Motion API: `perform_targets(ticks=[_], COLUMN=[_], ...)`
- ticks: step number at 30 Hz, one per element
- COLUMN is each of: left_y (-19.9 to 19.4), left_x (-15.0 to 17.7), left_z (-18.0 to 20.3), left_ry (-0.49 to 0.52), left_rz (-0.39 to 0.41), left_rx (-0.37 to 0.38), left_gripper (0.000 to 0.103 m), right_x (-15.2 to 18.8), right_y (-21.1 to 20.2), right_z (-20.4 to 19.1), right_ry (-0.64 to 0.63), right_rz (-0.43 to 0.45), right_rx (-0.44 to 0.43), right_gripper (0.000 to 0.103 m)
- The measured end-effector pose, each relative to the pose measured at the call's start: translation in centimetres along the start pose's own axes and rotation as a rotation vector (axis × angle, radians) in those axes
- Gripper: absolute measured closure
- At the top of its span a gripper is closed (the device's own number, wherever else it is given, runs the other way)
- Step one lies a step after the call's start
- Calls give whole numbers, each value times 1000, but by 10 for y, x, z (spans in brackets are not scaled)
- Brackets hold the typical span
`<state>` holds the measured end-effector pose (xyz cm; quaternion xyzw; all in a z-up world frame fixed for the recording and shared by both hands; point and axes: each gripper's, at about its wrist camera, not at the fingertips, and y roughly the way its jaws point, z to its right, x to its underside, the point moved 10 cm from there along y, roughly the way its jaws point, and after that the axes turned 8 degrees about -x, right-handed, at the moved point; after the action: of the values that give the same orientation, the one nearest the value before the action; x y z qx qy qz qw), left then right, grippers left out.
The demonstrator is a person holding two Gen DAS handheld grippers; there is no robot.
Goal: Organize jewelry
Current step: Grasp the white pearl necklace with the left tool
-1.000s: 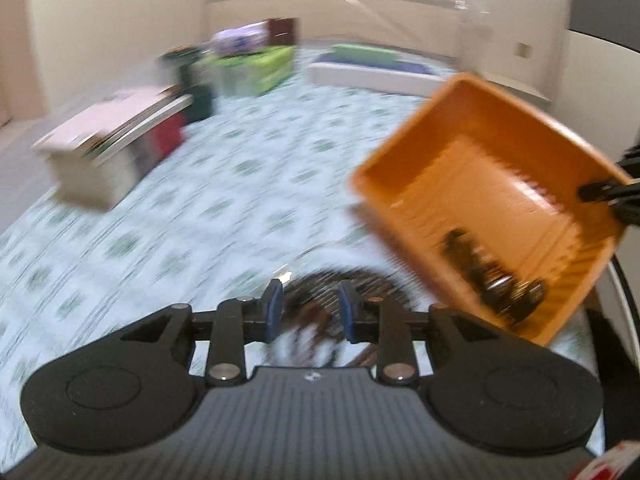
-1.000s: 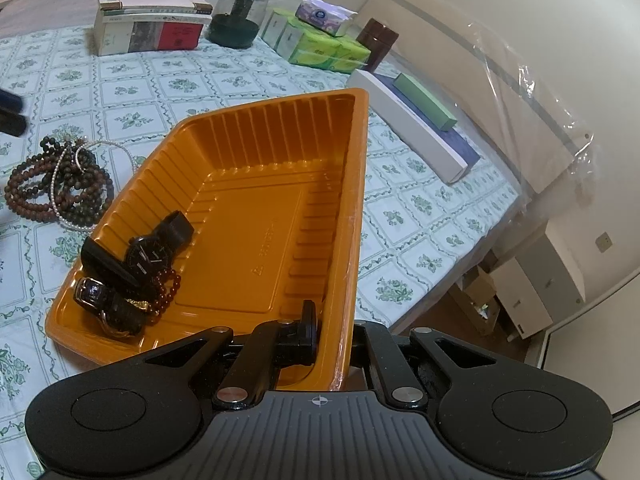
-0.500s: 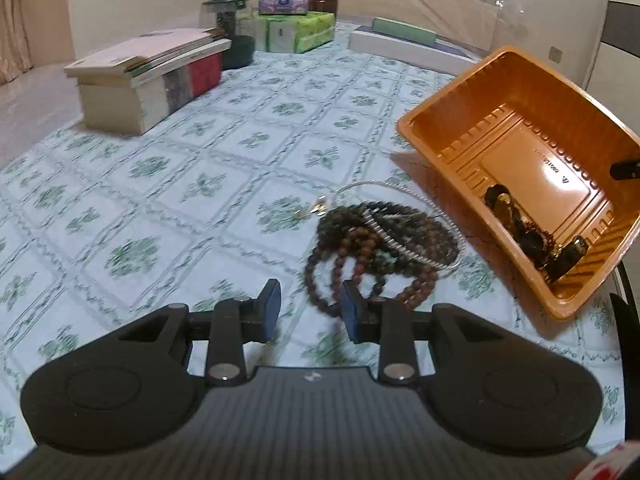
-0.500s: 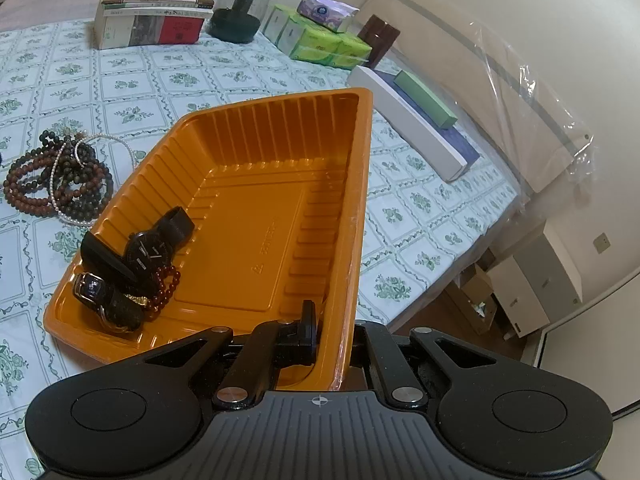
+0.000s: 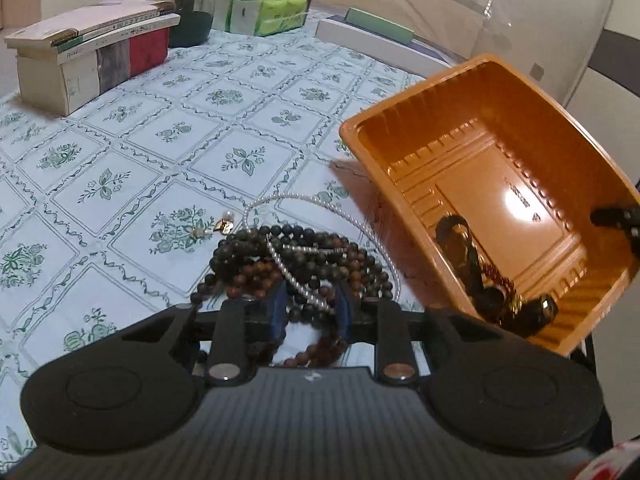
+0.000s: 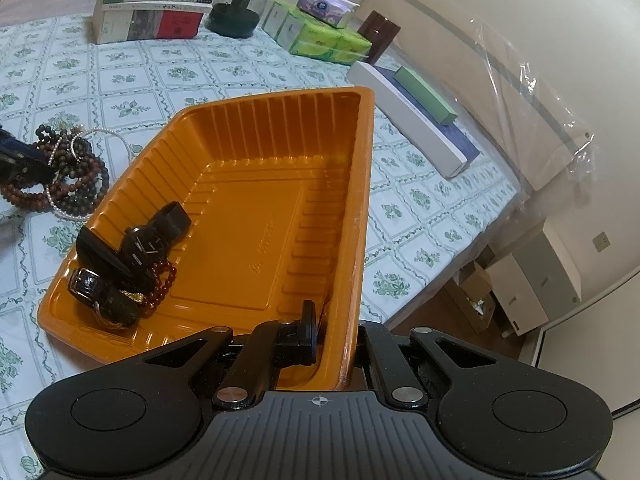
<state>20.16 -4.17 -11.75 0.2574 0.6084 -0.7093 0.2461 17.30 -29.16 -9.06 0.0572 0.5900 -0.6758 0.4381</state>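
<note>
**Kid:** Beads, lots of them! Where are they?

**Helper:** The pile of beads lies on the flowery cloth, at about six o'clock in the left camera's view. Dark ones and brown ones are tangled up. A thin white pearl string loops over them.

**Kid:** What is the left gripper doing?

**Helper:** It points down at the pile. Its two blue fingers stand one on each side of some beads. The jaws have just been closing a bit, with beads between them. I cannot tell if the pads press on the beads yet.

**Kid:** What is at ten o'clock, far back?

**Helper:** A stack of books. Next to it, at about twelve o'clock, is a dark jar, then green tissue packs.

**Kid:** And the orange thing?

**Helper:** That is the orange tray, at three o'clock from the beads. It is tipped up on one side. A black watch and a small red bead bracelet sit in its low corner.

**Kid:** Who holds it up?

**Helper:** The right gripper. Its jaws are closed tight on the tray's side wall, one finger inside and one outside.
</note>
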Motion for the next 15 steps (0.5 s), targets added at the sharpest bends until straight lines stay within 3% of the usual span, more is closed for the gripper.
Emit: perform_targets(ticks=[8, 15], left_y=[9, -18], left_x=[0, -14], left_z=[-2, -5], left_ry=[-11, 29], left_rz=[-25, 22], left_rx=[-28, -10], left_gripper=[101, 101], right_x=[0, 0], right_y=[2, 2], right_z=[2, 2], right_ry=[0, 0], right_rz=[1, 0], right_rx=[2, 2], right_gripper=[99, 99])
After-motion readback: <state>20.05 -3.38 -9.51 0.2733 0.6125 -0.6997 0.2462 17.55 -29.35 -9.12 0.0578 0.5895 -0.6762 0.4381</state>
